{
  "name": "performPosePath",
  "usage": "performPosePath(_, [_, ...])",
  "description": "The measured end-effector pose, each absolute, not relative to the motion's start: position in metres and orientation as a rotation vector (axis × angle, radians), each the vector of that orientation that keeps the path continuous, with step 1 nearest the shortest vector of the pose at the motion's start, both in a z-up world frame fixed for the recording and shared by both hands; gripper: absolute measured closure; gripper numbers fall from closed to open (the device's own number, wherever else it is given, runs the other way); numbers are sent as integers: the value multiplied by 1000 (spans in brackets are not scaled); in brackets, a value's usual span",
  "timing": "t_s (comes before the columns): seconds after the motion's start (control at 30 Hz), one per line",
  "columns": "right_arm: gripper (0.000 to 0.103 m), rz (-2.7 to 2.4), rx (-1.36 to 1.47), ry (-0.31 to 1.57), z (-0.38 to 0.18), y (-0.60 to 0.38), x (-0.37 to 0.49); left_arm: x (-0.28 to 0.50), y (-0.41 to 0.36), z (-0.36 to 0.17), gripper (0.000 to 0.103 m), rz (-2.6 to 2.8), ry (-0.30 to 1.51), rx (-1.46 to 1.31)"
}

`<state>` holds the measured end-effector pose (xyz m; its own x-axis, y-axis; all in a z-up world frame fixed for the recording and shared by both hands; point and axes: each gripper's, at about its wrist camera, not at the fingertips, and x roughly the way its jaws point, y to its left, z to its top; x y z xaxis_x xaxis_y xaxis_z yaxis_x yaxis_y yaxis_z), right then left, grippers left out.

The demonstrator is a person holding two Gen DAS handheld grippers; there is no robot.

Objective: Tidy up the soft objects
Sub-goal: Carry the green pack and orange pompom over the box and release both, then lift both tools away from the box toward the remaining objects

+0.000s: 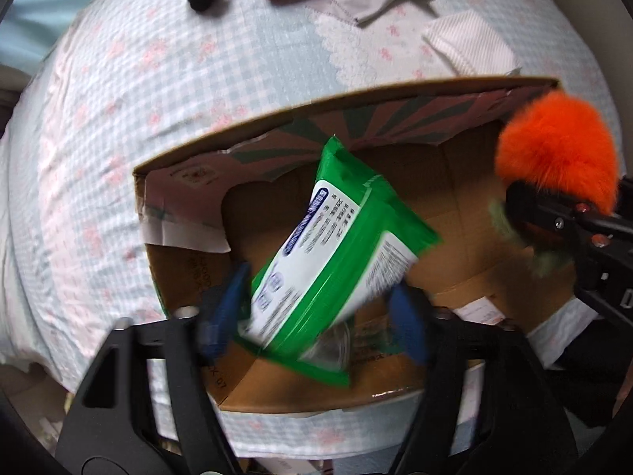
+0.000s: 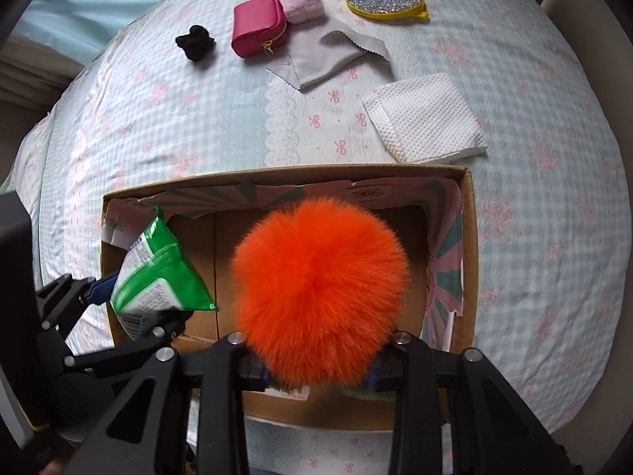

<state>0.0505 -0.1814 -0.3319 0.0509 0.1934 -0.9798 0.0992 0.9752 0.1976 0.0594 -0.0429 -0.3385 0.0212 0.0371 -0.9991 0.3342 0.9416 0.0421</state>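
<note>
A green and white wipes pack (image 1: 336,253) hangs tilted over the open cardboard box (image 1: 277,118), between the blue fingers of my left gripper (image 1: 316,316), which is shut on it. The pack also shows in the right wrist view (image 2: 158,277). My right gripper (image 2: 320,372) is shut on a fluffy orange pompom (image 2: 320,301) held above the box (image 2: 277,172). From the left wrist view the pompom (image 1: 554,150) is at the box's right end.
On the checked bedspread (image 2: 178,118) beyond the box lie a black scrunchie (image 2: 196,41), a magenta pouch (image 2: 257,29), a pink roll (image 2: 302,4), a grey cloth (image 2: 332,59), a glittery round pouch (image 2: 385,0) and a white folded towel (image 2: 423,118).
</note>
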Motion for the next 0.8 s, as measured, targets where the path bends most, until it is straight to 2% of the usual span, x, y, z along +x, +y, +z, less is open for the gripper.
performPosePath(0.03, [53, 69, 264, 1524, -334, -183, 51, 59, -44, -342, 0, -225, 1550, 316])
performPosePath(0.1, [8, 55, 298, 1515, -338, -186, 52, 57, -45, -347, 0, -210, 1554, 321])
performPosePath(0.13, [0, 56, 293, 1517, -340, -186, 53, 55, -44, -346, 0, -211, 1540, 311])
performPosePath(0.37, [0, 87, 166, 1548, -349, -181, 57, 51, -35, -352, 0, -170, 1549, 238])
performPosePath(0.8, [0, 89, 192, 1501, -333, -186, 54, 51, -19, -338, 0, -146, 1523, 192])
